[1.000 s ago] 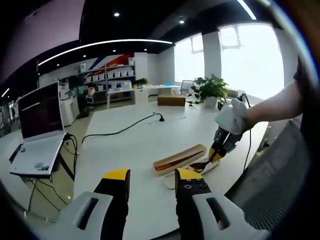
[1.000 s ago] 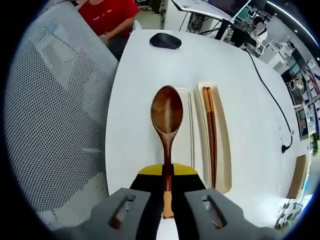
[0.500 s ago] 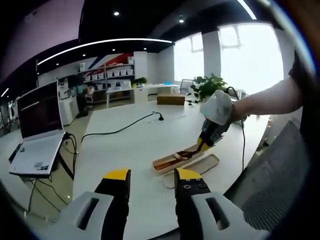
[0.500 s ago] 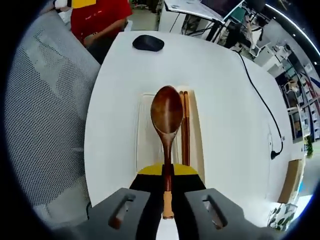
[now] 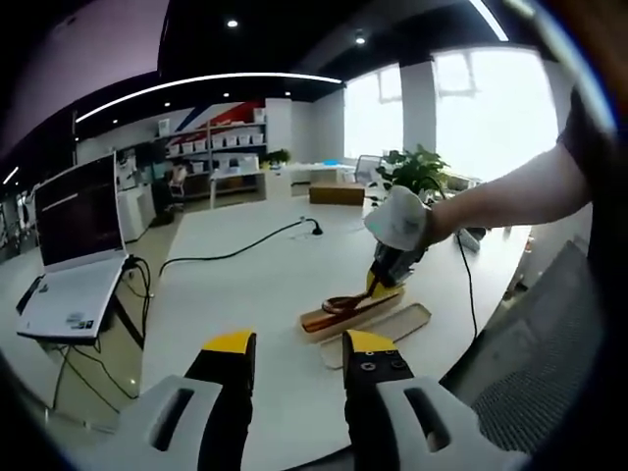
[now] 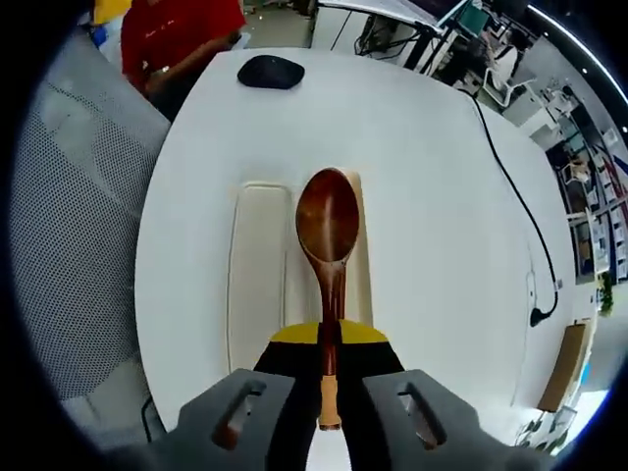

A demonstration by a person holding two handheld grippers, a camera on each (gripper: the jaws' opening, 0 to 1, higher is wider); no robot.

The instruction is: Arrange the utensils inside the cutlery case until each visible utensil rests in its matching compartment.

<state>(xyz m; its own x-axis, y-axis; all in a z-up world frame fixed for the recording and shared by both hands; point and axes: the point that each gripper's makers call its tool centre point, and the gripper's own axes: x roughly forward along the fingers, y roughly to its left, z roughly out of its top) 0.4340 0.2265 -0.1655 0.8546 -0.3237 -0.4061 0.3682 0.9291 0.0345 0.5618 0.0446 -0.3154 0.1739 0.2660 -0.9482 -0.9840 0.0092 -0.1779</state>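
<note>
White tabletop (image 5: 255, 285) stretches across an open office, with shelving along the far wall and bright windows on the right of the left gripper view. Going left to right in that view, one open laptop (image 5: 74, 245) sits on a side desk, one black cable (image 5: 231, 257) runs over the table, one cardboard box (image 5: 337, 194) and one potted plant (image 5: 417, 175) stand at the far end, and a mesh chair back (image 5: 545, 363) fills the lower right. The left gripper (image 5: 290, 345) hangs above the near table edge with its yellow-tipped jaws spread apart and nothing between them. Beyond it the two halves of the cutlery case lie side by side: the cutlery case base (image 5: 348, 310) with brown utensils in it, and the pale cutlery case lid (image 5: 378, 333) nearer the chair. The right gripper (image 5: 385, 275), held by a person's outstretched arm, hovers over the base with one wooden spoon (image 5: 343, 302) pinched in its jaws. In the right gripper view, left to right, come the mesh chair, the pale lid (image 6: 257, 270), then the spoon (image 6: 328, 231) with its bowl directly over the base (image 6: 359, 285); the jaws are closed tight on the spoon's handle, whose light-coloured end sticks back between them. One black computer mouse (image 6: 271, 71) lies at the far table edge near a person in a red top (image 6: 177, 34). Whether the spoon touches the case cannot be told.
</note>
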